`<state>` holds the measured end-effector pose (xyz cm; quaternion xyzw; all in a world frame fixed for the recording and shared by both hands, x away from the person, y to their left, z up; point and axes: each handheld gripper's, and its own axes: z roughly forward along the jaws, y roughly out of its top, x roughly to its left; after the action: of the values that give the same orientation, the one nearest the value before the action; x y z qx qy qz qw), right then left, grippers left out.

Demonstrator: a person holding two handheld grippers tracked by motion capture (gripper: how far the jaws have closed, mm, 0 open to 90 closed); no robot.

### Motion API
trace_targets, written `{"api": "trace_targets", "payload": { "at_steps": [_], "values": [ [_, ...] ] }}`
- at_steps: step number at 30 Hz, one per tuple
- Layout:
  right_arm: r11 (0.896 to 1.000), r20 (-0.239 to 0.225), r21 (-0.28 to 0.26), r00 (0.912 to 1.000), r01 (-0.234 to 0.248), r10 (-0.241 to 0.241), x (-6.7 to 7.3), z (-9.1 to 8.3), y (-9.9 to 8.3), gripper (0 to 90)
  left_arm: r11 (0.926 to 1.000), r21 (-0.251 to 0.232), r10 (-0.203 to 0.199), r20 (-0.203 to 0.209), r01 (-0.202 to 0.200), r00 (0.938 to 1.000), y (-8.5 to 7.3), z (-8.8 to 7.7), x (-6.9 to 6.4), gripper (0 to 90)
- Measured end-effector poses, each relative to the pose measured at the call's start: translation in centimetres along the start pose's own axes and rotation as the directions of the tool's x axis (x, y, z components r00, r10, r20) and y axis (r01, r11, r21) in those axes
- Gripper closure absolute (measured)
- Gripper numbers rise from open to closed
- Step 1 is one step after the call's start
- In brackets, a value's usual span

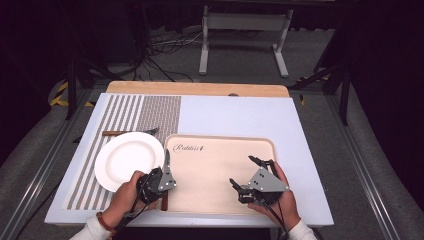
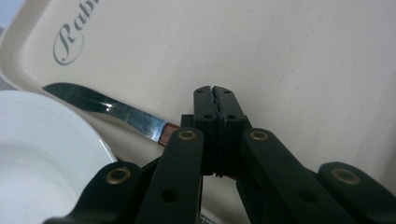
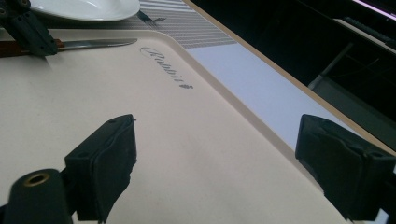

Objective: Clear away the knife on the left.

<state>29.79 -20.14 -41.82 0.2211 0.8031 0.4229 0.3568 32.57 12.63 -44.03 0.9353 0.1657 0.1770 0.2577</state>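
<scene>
A knife (image 1: pixel 166 161) with a serrated steel blade (image 2: pixel 112 109) and a brown handle lies along the left edge of the beige tray (image 1: pixel 220 138). My left gripper (image 1: pixel 168 184) is shut on the handle, its jaws pressed together over it (image 2: pixel 218 112). The blade points away from me, beside the white plate (image 1: pixel 127 157). My right gripper (image 1: pixel 243 171) hovers open over the tray's right half, jaws wide apart with nothing between them (image 3: pixel 219 158). In the right gripper view the left gripper (image 3: pixel 28 28) grips the knife (image 3: pixel 93 44) at the top left.
The plate rests on a striped placemat (image 1: pixel 125 112) to the left of the tray, with a fork (image 1: pixel 130 132) lying behind it. Tray and mat sit on a white board over a wooden table. The tray's inside (image 3: pixel 163 140) carries a printed logo.
</scene>
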Motion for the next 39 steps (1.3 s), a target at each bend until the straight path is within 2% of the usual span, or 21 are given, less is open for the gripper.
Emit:
{"api": "trace_targets", "payload": {
  "at_steps": [1,2,4,9,10,14,15,16,17,18,21,22,24,26,27,30,34,39],
  "values": [
    [1.0,0.002,-0.006,1.0,-0.002,0.002,0.0,0.0,0.0,13.6,0.9998,-0.017,0.005,-0.002,-0.005,1.0,0.0,-0.1,0.0,89.2],
    [1.0,0.004,-0.009,1.0,-0.003,0.003,0.0,-0.1,0.1,13.7,0.9995,-0.029,0.008,-0.025,-0.009,0.9997,0.1,-0.4,0.1,89.4],
    [1.0,0.017,-0.02,0.9998,0.005,-0.004,0.0,-0.2,0.1,14.1,0.9987,-0.05,0.009,-0.029,-0.01,0.9995,0.1,-0.9,0.3,89.8],
    [0.999,0.029,-0.051,0.9996,0.004,-0.003,0.0,-0.7,0.4,14.5,0.988,-0.154,-0.006,-0.053,-0.002,0.9986,-0.2,-2.7,0.8,89.8],
    [0.999,0.029,-0.051,0.9996,0.004,-0.003,0.0,-0.7,0.4,14.5,0.988,-0.154,-0.006,-0.053,-0.002,0.9986,-0.2,-2.7,0.8,89.7],
    [0.998,0.023,-0.058,0.9997,0.004,-0.003,0.1,-0.8,0.5,15.6,0.9706,-0.24,0.001,-0.075,-0.019,0.9971,-0.6,-4.1,1.2,89.6],
    [0.998,0.02,-0.058,0.9998,0.003,-0.002,0.1,-0.8,0.5,16.0,0.9622,-0.27,0.008,-0.097,-0.034,0.9953,-0.9,-4.6,1.4,89.5],
    [0.998,0.013,-0.059,0.9999,0.001,0.0,0.1,-0.8,0.5,16.2,0.9579,-0.284,0.009,-0.113,-0.041,0.9936,-1.0,-4.9,1.5,89.6],
    [0.998,0.011,-0.061,0.9999,-0.001,0.001,0.1,-0.8,0.5,16.2,0.9535,-0.299,0.001,-0.127,-0.039,0.9919,-1.2,-5.2,1.6,89.4],
    [0.998,0.01,-0.064,0.9999,-0.003,0.004,0.1,-0.8,0.5,16.2,0.947,-0.32,-0.008,-0.124,-0.032,0.9923,-1.5,-5.5,1.9,89.1],
    [0.997,0.004,-0.071,0.9998,-0.02,0.02,0.1,-0.8,0.5,16.2,0.9431,-0.331,-0.015,-0.145,-0.034,0.9894,-1.9,-6.0,2.3,88.2],
    [0.997,0.002,-0.071,0.9997,-0.024,0.024,0.1,-0.8,0.5,16.2,0.9387,-0.344,-0.026,-0.141,-0.025,0.9897,-2.2,-6.3,2.5,87.9],
    [0.997,0.004,-0.072,0.9997,-0.022,0.023,0.1,-0.8,0.5,16.2,0.9378,-0.346,-0.038,-0.176,-0.025,0.9836,-2.7,-6.8,2.8,87.1],
    [0.997,0.006,-0.074,0.9998,-0.017,0.017,0.1,-0.8,0.5,16.2,0.9367,-0.35,-0.058,-0.193,-0.013,0.9796,-3.3,-7.2,3.2,86.8],
    [0.997,0.006,-0.076,0.9998,-0.017,0.017,0.1,-0.8,0.5,16.3,0.9367,-0.35,-0.058,-0.193,-0.013,0.9796,-3.3,-7.2,3.2,86.4],
    [0.997,0.009,-0.077,0.9999,-0.012,0.013,0.2,-0.8,0.5,16.3,0.9292,-0.37,-0.084,-0.198,0.005,0.9767,-4.1,-7.8,3.8,86.0],
    [0.997,0.012,-0.075,0.9999,-0.009,0.009,0.1,-0.8,0.5,16.4,0.9221,-0.387,-0.107,-0.218,0.015,0.97,-5.2,-8.5,4.4,84.3],
    [0.997,0.018,-0.076,0.9997,-0.013,0.014,-0.2,-0.9,0.5,16.4,0.9126,-0.406,-0.15,-0.22,0.049,0.9639,-6.5,-9.1,5.2,82.3]
  ]
}}
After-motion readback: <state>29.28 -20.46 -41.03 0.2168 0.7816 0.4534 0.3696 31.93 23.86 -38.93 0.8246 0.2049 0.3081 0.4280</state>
